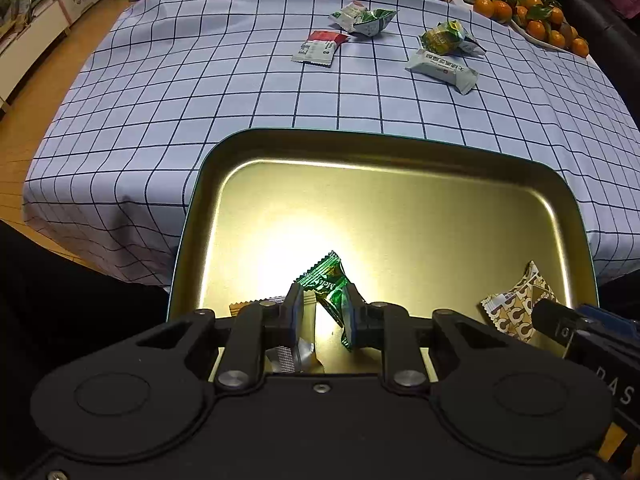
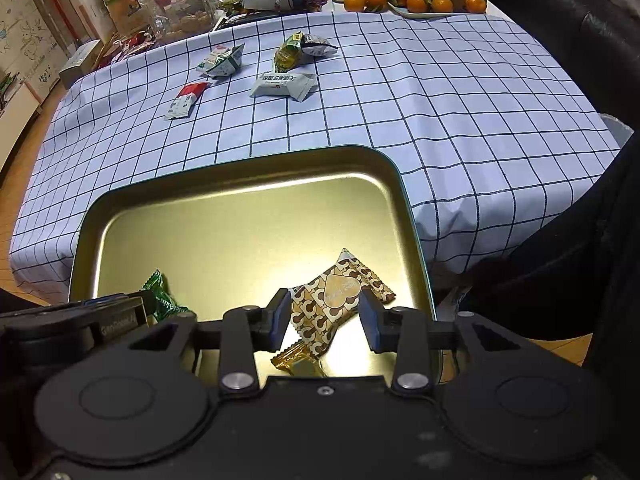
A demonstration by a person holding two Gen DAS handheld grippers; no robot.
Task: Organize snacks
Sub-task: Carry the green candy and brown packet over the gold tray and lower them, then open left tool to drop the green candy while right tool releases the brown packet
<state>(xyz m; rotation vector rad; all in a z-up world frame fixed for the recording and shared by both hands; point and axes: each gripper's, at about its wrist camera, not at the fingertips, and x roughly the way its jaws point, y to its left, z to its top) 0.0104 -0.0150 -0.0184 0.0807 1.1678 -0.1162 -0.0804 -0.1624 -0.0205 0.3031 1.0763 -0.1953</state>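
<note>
Over the gold metal tray (image 1: pixel 400 148), your left tongs (image 1: pixel 322 304) grip a green foil candy (image 1: pixel 326 280); your right tongs (image 2: pixel 326 312) stand open around the brown patterned packet (image 2: pixel 332 300).

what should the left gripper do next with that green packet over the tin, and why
Probably open the left gripper and let the green packet drop. It hangs between the fingers, already over the gold tray, where the brown patterned packet lies between the right gripper's open jaws. Five more snacks wait on the checked cloth.
</note>
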